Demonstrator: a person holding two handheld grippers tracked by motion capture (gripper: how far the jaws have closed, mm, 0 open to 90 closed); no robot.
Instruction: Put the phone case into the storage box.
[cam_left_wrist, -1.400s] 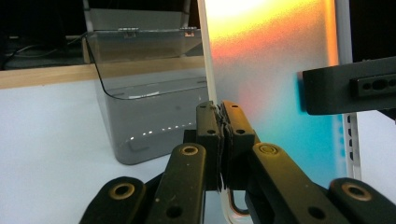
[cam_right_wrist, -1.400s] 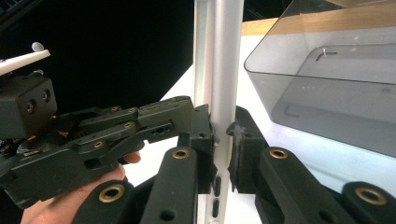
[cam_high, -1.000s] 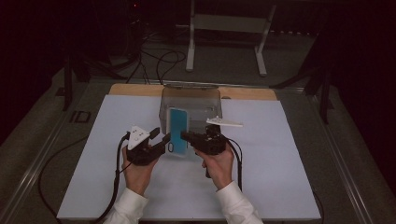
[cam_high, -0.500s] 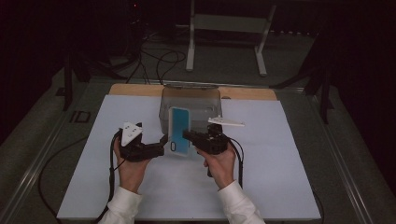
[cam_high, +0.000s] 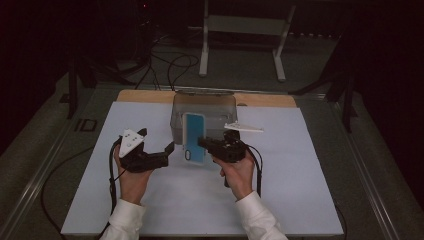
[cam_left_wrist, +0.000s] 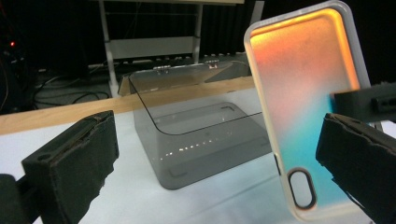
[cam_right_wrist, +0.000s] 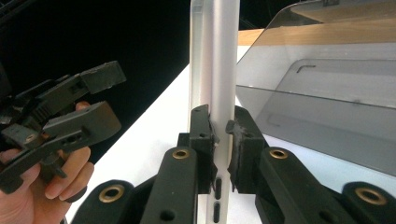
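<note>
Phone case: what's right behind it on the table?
Behind the phone case held upright in the right gripper stands the smoky clear bin, apparently empty. The case covers part of the bin's front wall.

Grey box (cam_high: 204, 107) blocks table's far middle; upright phone case (cam_high: 193, 137) just before it; white mat (cam_high: 280, 200) open either side.
</note>
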